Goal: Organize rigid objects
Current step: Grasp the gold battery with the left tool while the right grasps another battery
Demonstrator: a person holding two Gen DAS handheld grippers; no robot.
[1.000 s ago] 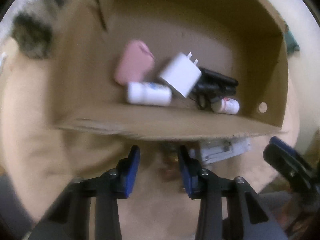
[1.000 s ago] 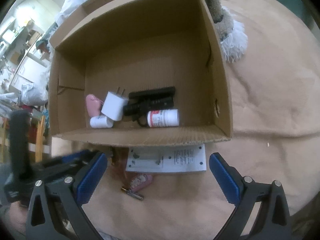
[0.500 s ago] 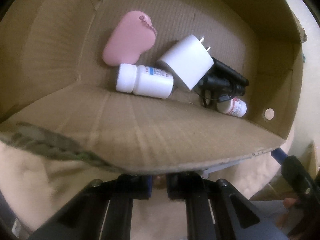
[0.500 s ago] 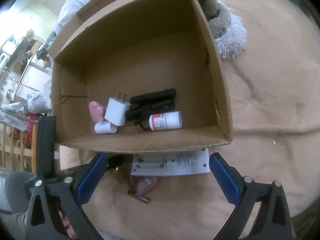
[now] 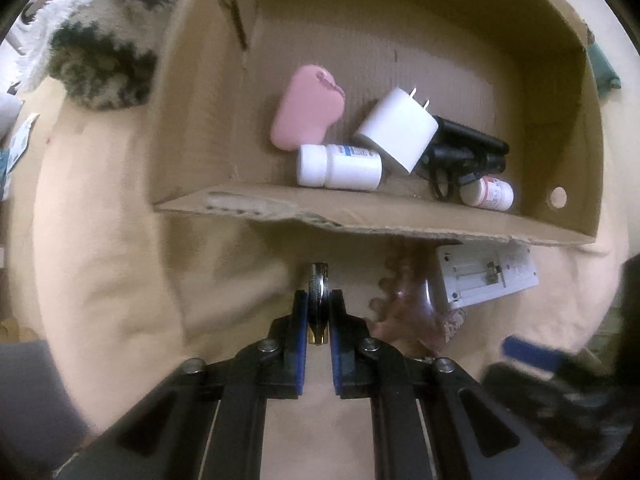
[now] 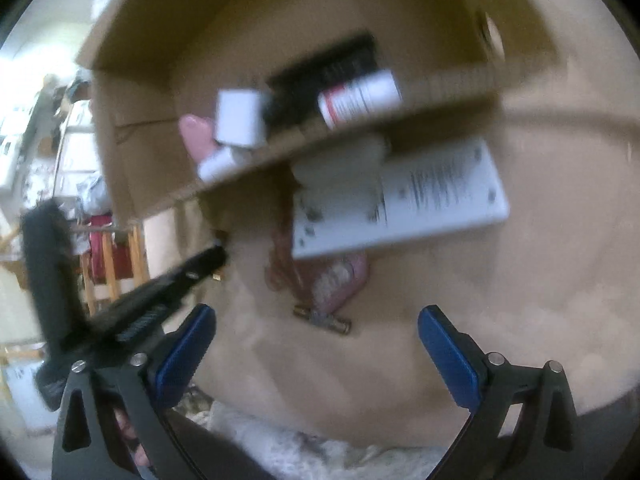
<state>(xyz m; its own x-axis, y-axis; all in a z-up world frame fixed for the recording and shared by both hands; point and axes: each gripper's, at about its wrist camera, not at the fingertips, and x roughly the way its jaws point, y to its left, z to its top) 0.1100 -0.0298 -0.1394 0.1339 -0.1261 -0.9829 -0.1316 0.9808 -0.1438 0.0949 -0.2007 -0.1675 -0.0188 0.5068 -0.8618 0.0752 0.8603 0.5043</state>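
Observation:
My left gripper (image 5: 318,304) is shut on a small black and gold cylinder (image 5: 317,294), held just in front of the cardboard box (image 5: 360,216). The box holds a pink case (image 5: 306,106), a white charger (image 5: 396,130), a white pill bottle (image 5: 340,166), a black device (image 5: 466,152) and a red-labelled bottle (image 5: 490,194). My right gripper (image 6: 316,344) is open and empty above the beige cloth, near a second gold cylinder (image 6: 324,319), a pink object (image 6: 340,280) and a white flat box (image 6: 400,204). The left gripper also shows in the right wrist view (image 6: 208,260).
A fluffy grey and white item (image 5: 92,40) lies left of the box. The white flat box (image 5: 486,276) and brown beads (image 5: 404,276) lie on the beige cloth (image 5: 100,220) right of my left gripper. Shelves and clutter stand at the far left (image 6: 40,128).
My left gripper has pulled back from under the box wall with the small cylinder shut between its fingers. My right gripper has dropped closer to the white flat box and the cloth; its view is blurred.

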